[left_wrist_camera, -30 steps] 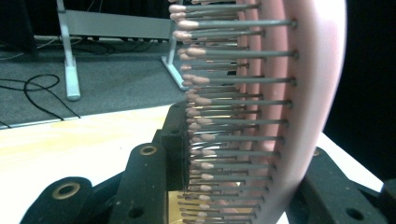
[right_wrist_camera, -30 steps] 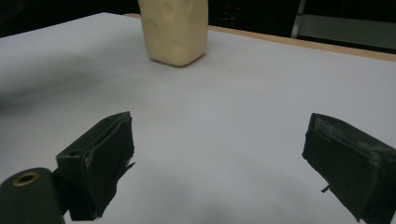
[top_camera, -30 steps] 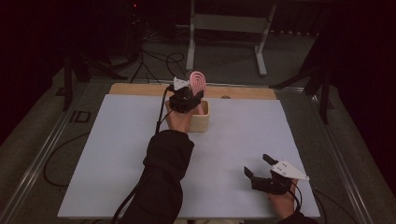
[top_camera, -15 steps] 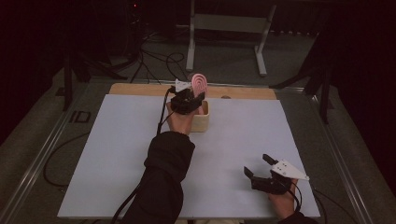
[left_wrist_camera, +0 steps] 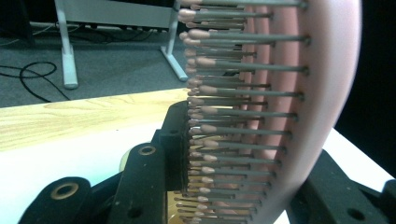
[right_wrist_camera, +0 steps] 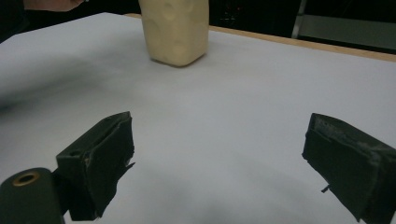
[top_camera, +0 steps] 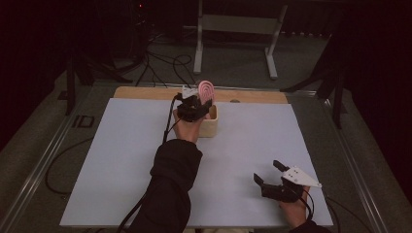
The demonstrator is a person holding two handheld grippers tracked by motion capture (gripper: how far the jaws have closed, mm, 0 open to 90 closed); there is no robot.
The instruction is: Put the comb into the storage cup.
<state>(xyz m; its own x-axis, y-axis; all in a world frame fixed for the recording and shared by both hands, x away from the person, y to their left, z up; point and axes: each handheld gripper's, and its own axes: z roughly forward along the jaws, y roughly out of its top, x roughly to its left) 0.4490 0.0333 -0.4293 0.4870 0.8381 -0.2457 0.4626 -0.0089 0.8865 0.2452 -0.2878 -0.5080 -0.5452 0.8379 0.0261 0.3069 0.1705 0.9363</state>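
Two grippers: each doing its own thing here.
Left gripper (top_camera: 198,98): clamped on a pink hairbrush (top_camera: 206,91), head up, bristles sideways, right over the cream box (top_camera: 210,125) at the far side of the table (top_camera: 121,150). My guess is it's headed in or out of that box.
Right gripper (top_camera: 270,173): jaws spread wide, nothing in them, parked low near the front edge, well apart from the box.
Surroundings: white sheet is bare between them, wooden strip (top_camera: 145,93) behind, so nothing blocks the way.
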